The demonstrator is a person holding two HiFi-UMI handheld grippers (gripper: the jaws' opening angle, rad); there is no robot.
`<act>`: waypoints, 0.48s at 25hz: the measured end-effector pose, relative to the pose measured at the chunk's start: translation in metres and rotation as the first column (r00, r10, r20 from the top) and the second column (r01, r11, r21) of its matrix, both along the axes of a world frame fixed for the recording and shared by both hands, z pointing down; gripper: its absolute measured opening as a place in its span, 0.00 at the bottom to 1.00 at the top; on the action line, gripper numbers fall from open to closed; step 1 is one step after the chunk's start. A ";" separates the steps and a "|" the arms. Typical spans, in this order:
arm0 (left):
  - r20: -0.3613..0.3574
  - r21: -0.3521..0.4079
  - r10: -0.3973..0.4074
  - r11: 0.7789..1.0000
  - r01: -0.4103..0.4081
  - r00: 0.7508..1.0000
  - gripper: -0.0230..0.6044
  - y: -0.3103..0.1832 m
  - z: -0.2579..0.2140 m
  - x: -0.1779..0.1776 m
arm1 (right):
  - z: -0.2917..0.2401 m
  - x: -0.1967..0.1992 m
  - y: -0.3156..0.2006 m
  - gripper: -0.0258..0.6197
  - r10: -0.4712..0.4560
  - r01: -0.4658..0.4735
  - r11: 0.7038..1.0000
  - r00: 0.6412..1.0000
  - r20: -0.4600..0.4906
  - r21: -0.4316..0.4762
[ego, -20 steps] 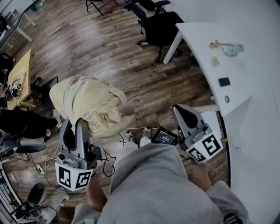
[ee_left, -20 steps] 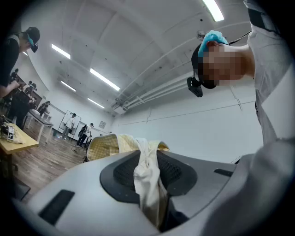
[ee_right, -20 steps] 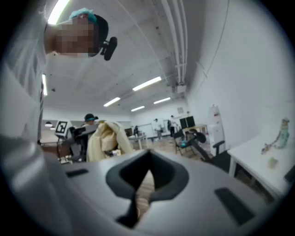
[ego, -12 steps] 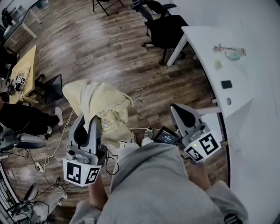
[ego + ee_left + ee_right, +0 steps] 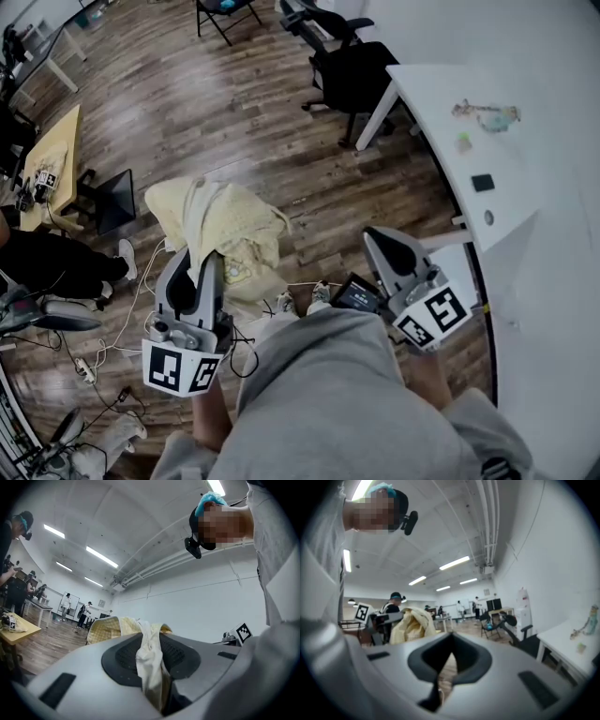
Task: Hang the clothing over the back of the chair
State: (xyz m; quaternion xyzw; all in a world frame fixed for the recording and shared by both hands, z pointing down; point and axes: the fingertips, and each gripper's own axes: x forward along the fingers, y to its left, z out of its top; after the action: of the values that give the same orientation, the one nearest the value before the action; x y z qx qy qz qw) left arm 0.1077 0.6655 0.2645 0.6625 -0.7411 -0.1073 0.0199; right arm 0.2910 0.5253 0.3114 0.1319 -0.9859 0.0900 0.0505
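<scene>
A pale yellow garment [image 5: 230, 225] hangs bunched in front of me above the wooden floor. My left gripper [image 5: 194, 258] is shut on a twisted strip of it. In the left gripper view that strip [image 5: 151, 660] runs down between the pads of the left gripper [image 5: 147, 632], with the rest of the cloth beyond the tips. My right gripper [image 5: 386, 234] is held apart to the right and has nothing in it. In the right gripper view the jaws of the right gripper [image 5: 451, 637] meet at their tips. A black office chair [image 5: 354, 73] stands farther off beside the white table.
A white table [image 5: 525, 216] with small items runs along the right. A folding chair [image 5: 225, 11] stands at the far end. At the left are a small wooden table [image 5: 54, 159], a seated person in black [image 5: 52, 264] and floor cables [image 5: 103, 347]. People stand in the background.
The left gripper and the garment have shifted right and closer together in the head view. The cloth now hangs more gathered. The right gripper has hardly moved.
</scene>
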 end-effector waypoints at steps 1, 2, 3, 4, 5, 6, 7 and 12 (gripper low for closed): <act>0.000 0.001 0.006 1.000 -0.006 1.000 0.21 -0.001 0.001 -0.001 | 0.001 -0.001 0.001 0.09 0.001 -0.001 1.000 1.000 0.000 0.002; 0.001 0.002 0.012 1.000 -0.012 1.000 0.21 -0.002 0.002 -0.002 | 0.001 -0.002 0.001 0.09 0.002 -0.002 1.000 1.000 -0.001 0.004; 0.003 0.003 0.019 1.000 -0.019 1.000 0.21 -0.004 0.002 -0.003 | 0.002 -0.004 0.001 0.09 0.004 -0.004 1.000 1.000 -0.001 0.005; 0.006 0.002 0.026 1.000 -0.026 1.000 0.21 -0.006 0.002 -0.005 | 0.003 -0.006 0.000 0.09 0.006 -0.006 1.000 1.000 0.001 0.005; 0.008 0.002 0.031 1.000 -0.031 0.999 0.21 -0.006 0.003 -0.007 | 0.003 -0.008 0.000 0.09 0.009 -0.009 1.000 1.000 0.006 0.003; 0.010 0.002 0.035 0.999 -0.035 0.999 0.21 -0.005 0.003 -0.009 | 0.004 -0.011 0.002 0.09 0.013 -0.013 1.000 1.000 0.013 -0.002; 0.011 0.001 0.037 0.999 -0.037 0.999 0.21 -0.001 0.003 -0.012 | 0.004 -0.013 0.006 0.09 0.018 -0.018 1.000 1.000 0.021 -0.010; 0.011 -0.009 0.037 0.999 -0.037 0.999 0.21 0.011 0.006 -0.024 | 0.005 -0.023 0.016 0.09 0.037 -0.036 0.999 0.999 0.017 -0.022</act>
State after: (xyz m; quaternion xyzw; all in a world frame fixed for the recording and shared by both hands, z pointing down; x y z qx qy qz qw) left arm 0.0836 0.6765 0.2702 0.6766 -0.7293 -0.1000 0.0204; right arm 0.2675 0.5413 0.3163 0.1486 -0.9826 0.1029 0.0419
